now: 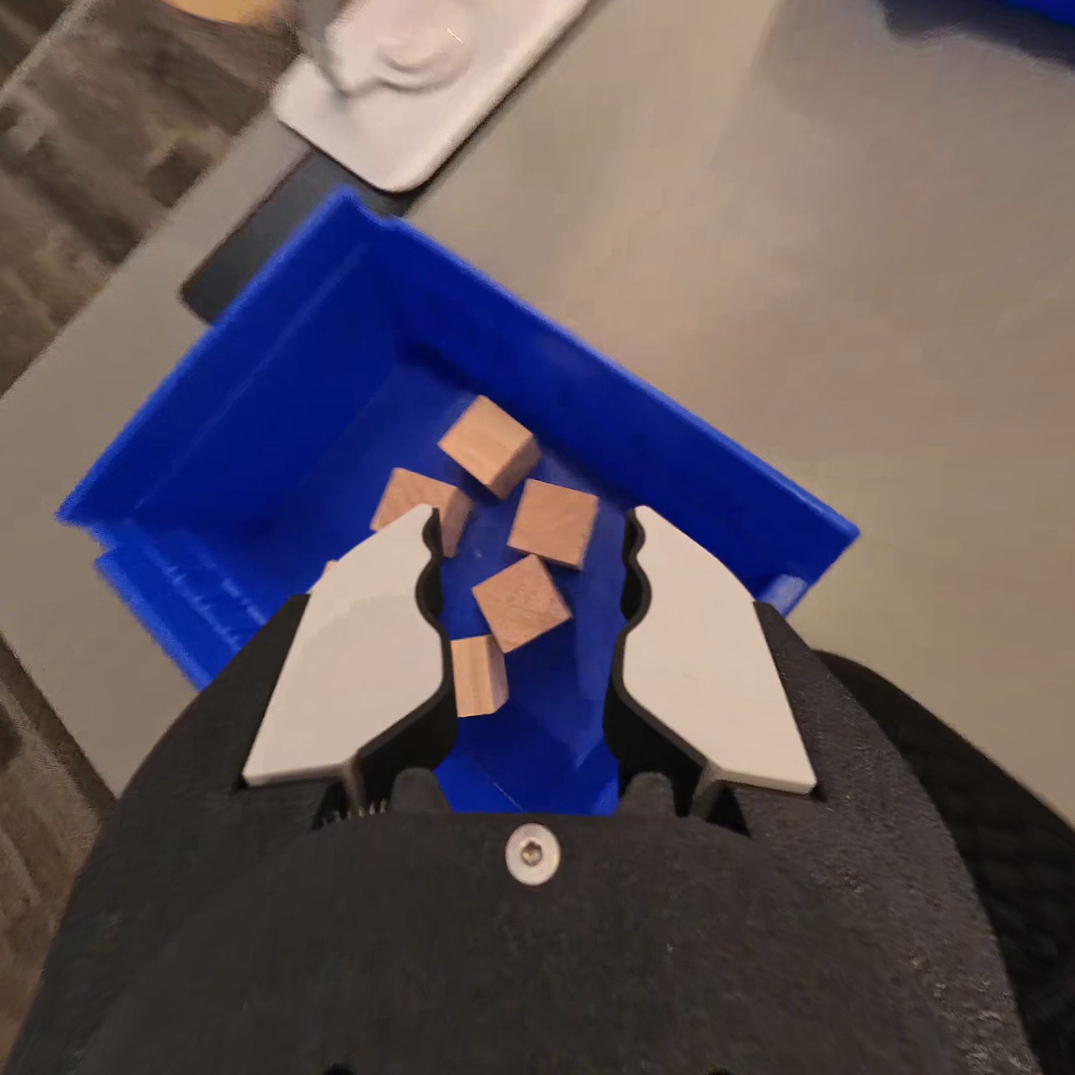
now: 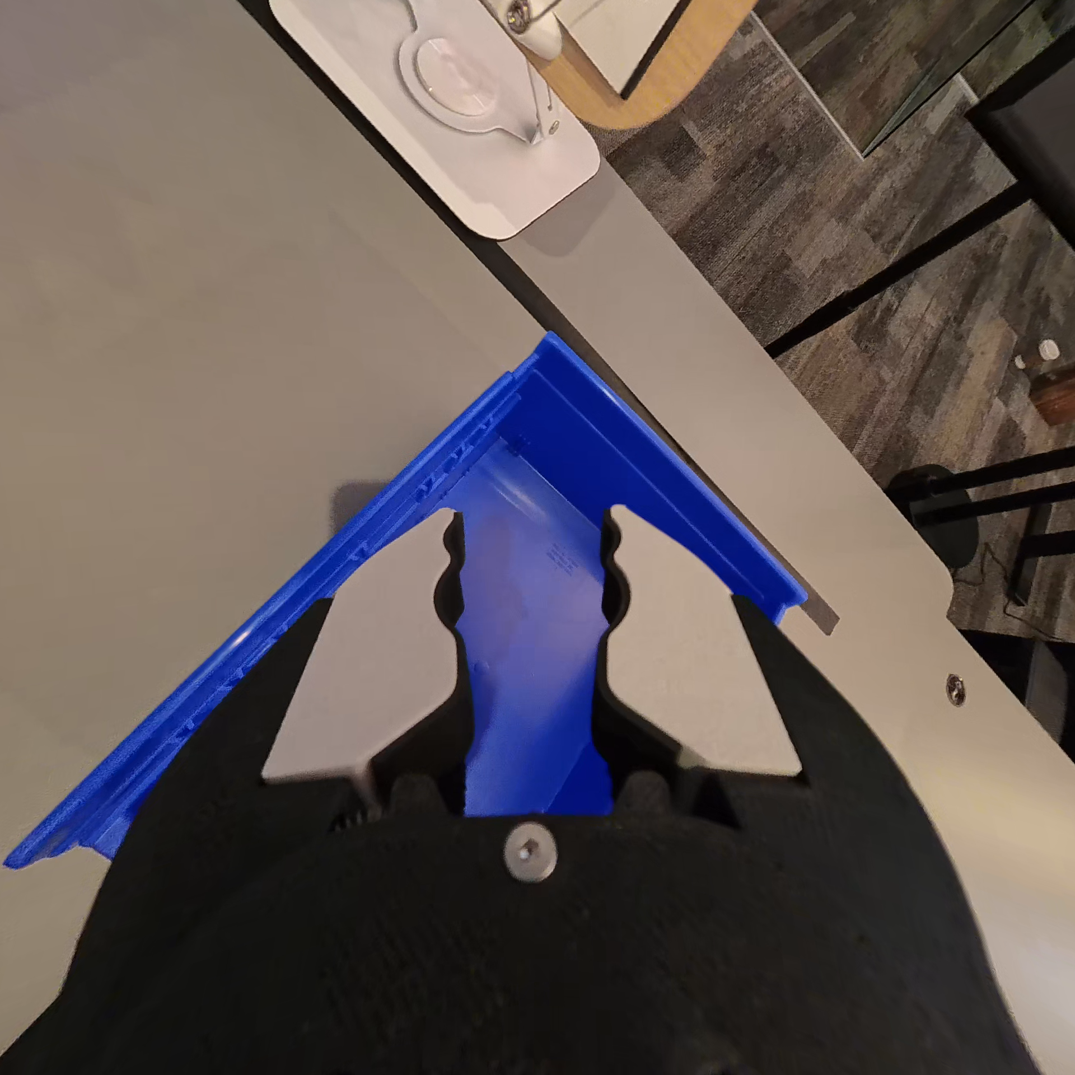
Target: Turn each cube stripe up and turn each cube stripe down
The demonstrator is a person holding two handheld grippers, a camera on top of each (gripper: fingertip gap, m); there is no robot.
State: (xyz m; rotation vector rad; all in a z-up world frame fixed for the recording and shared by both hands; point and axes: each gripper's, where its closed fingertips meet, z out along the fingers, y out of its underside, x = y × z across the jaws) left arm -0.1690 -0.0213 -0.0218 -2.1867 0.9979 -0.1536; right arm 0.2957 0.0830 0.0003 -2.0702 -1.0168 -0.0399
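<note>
Both jaws gape empty: left gripper [image 1: 529,526] hovers over wooden cubes [image 1: 520,602] in a blue bin [image 1: 326,326]; right gripper [image 2: 530,526] over another blue bin [image 2: 587,424]. No stripes show; picking one cube seems next.

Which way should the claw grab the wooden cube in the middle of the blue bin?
From straight above, pinching two opposite flat sides of the middle cube. It lies flat on the blue bin floor, turned cornerwise to the open left claw, so the claw probably needs twisting to meet its faces squarely. Neighbouring cubes crowd two sides.
</note>
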